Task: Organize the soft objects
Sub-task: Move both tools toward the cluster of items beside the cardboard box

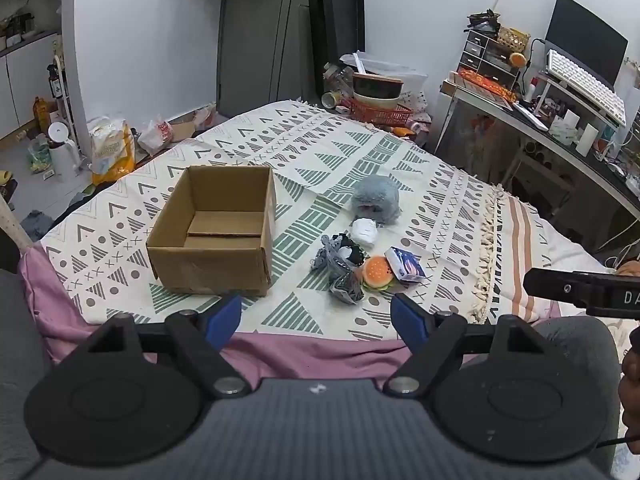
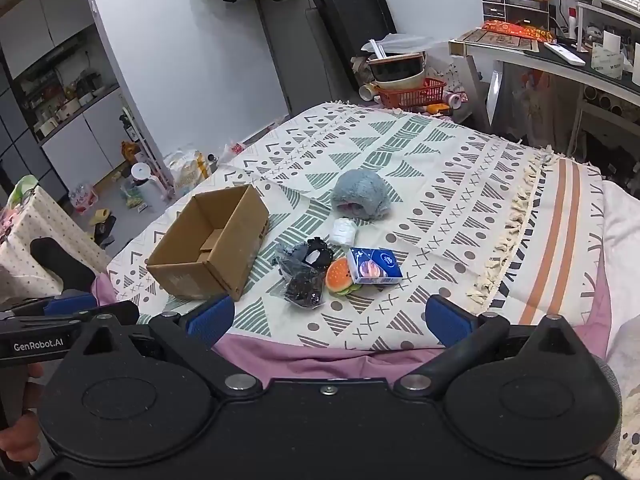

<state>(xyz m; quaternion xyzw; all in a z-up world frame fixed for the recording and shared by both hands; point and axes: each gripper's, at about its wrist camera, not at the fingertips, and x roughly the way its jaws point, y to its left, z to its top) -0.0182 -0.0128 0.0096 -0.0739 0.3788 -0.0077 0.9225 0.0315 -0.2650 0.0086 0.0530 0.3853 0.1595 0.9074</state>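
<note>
Both grippers, left gripper [image 1: 316, 318] and right gripper [image 2: 330, 316], hang released, empty, over the bed [image 2: 440, 208] edge. Beside the empty box [image 1: 212, 236]: grey plush [image 1: 376, 198] squashy, pinch mid-body; tissue pack [image 2: 374, 266] slick film, grip its long sides; burger toy [image 2: 340, 275] light, squeeze its bun.

A red basket [image 1: 380, 114] with stacked bowls [image 1: 376, 88] stands beyond the bed. A white keyboard [image 1: 586, 86] rests on the desk, a white kettle [image 1: 64, 152] on the floor.
</note>
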